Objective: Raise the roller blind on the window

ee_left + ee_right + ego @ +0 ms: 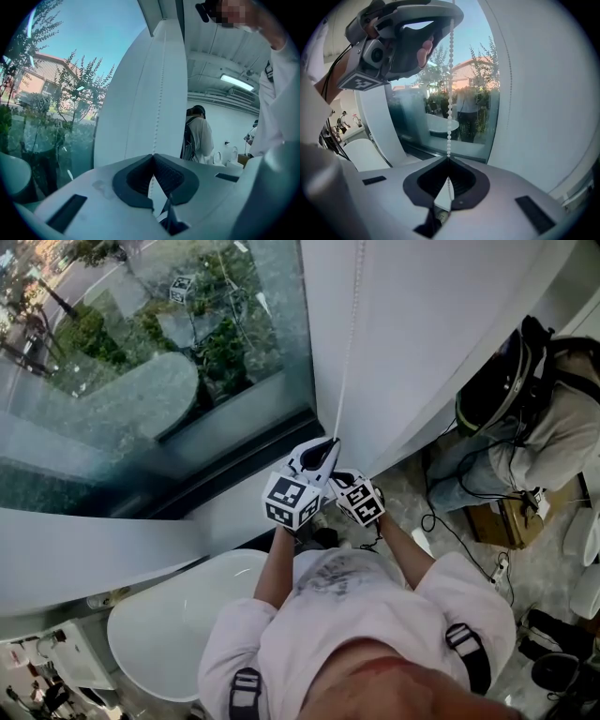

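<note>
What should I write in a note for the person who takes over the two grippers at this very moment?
Left gripper: shut on the bead chain, above the right one.
Right gripper: shut on the same chain, just below.
Things: the chain hangs beside the window. The glass in view is uncovered, and the blind's edge is not in view.
Done: both grips are set.
Left: probably pull the chain down, hand over hand, and check the blind above.

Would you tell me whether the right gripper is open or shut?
Shut: on the right gripper, the fingers meet, pinching the bead chain between them.
</note>
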Demonstrator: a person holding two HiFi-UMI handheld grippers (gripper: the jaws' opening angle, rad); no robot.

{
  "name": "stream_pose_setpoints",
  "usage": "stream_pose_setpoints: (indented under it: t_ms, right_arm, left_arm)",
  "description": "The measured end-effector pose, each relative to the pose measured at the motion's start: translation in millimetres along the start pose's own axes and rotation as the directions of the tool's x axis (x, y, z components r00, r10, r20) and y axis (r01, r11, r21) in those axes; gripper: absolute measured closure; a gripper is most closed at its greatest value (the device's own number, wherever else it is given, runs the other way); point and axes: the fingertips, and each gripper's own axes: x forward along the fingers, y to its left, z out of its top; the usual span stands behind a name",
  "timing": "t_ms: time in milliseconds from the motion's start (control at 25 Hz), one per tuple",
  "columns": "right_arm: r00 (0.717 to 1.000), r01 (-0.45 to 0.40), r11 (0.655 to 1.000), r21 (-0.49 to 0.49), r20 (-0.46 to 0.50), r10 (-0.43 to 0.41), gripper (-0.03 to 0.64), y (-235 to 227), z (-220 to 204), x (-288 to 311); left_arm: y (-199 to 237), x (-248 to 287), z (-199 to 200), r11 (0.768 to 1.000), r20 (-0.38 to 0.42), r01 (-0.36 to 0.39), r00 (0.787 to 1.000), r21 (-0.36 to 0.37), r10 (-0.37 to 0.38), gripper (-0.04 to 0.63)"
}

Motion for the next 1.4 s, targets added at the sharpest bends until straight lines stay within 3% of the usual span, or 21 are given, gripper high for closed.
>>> stream_pose_setpoints:
  t_ms: [320, 640, 1040, 1400]
  right_arm:
    - [0.998, -0.009, 1.000, 0.015, -0.054, 0.010, 0.555, -1, -19, 9]
    - [0.997, -0.004, 0.999, 0.031, -0.073, 0.007, 0.555, -5, -21, 15]
    - [0.982, -0.009, 0.998, 0.057, -0.185, 0.020, 0.555, -2, -48, 25]
    - [0.982, -0.006, 0.999, 0.035, -0.190, 0.013, 0.555, -1, -49, 20]
  left_arm:
    - [3, 7, -21, 1.000, -0.037, -0.005, 0.999, -0.016, 0.004, 0.588]
    - [5, 9, -24, 0.999, -0.017, -0.032, 0.999, 0.005, 0.032, 0.588]
    - [9, 7, -51, 0.999, -0.074, -0.051, 0.996, 0.003, 0.051, 0.588]
    - [6, 7, -50, 0.998, -0.071, -0.056, 0.996, 0.021, 0.057, 0.586]
